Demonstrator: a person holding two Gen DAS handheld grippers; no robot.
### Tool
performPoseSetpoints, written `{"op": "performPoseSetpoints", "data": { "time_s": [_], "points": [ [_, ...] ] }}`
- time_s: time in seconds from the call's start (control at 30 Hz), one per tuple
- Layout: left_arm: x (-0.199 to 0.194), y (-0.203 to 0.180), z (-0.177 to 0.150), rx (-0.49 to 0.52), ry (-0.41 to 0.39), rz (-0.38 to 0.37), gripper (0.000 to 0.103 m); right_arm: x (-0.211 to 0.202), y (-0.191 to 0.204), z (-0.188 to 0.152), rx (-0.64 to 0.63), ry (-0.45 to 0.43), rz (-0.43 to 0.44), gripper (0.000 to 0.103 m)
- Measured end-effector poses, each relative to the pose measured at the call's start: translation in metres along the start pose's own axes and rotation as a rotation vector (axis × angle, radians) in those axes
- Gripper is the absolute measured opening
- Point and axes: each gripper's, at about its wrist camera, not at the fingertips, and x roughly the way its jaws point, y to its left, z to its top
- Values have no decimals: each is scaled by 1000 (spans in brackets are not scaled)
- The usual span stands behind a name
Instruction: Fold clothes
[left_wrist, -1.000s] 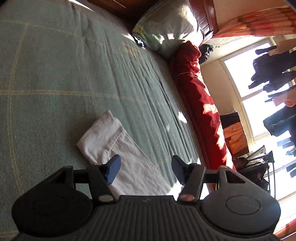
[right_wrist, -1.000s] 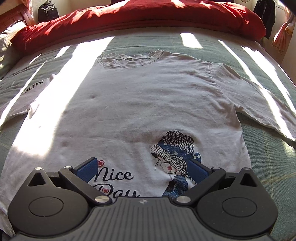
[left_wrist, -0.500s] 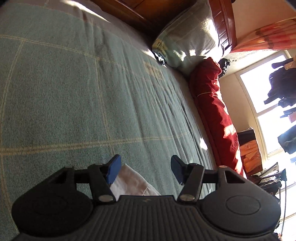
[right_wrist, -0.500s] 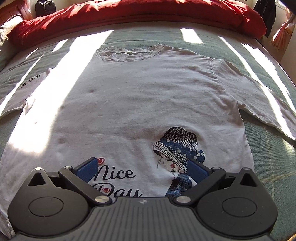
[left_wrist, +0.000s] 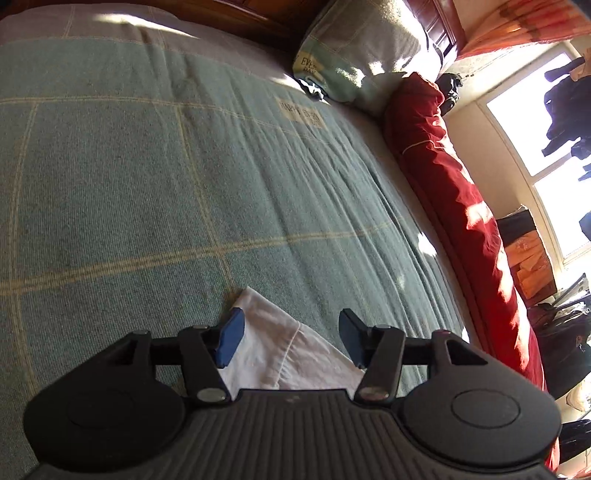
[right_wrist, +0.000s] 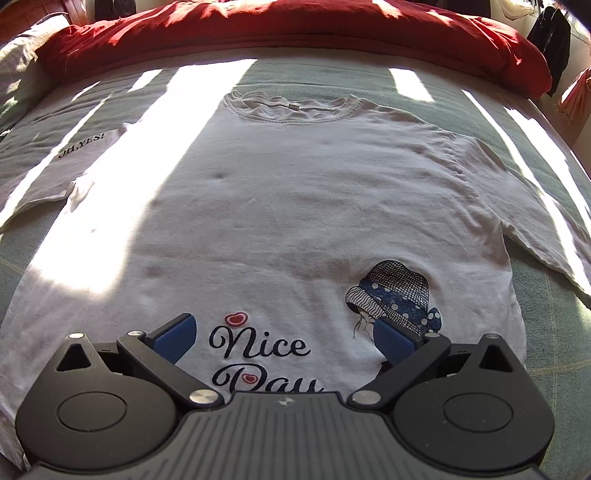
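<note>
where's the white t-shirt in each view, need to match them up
Left wrist: only a sleeve end of the white t-shirt shows, bottom centre, between the closing fingers of the left claw.
Right wrist: the t-shirt lies spread flat, filling the middle of the picture.
Shared landmark: the red quilt, along the right in the left view and across the top in the right.

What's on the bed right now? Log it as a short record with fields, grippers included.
surface: green checked bedspread
garment: white T-shirt, spread flat, print up
sleeve: sleeve end lies between the left gripper's jaws
left gripper: jaws closing, pads not yet pressing the sleeve
right gripper: open, above the shirt's hem
behind: red duvet, pillow
</note>
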Motion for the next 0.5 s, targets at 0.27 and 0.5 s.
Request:
{"op": "performPoseSetpoints", "data": {
  "time_s": [0.27, 0.5],
  "points": [
    [-9, 27, -47, -188, 156, -48, 60, 1, 4, -8, 21, 2, 33, 103],
    [11, 38, -51, -255, 97, -88, 60, -2, 4, -10, 32, 0, 44, 103]
  ]
}}
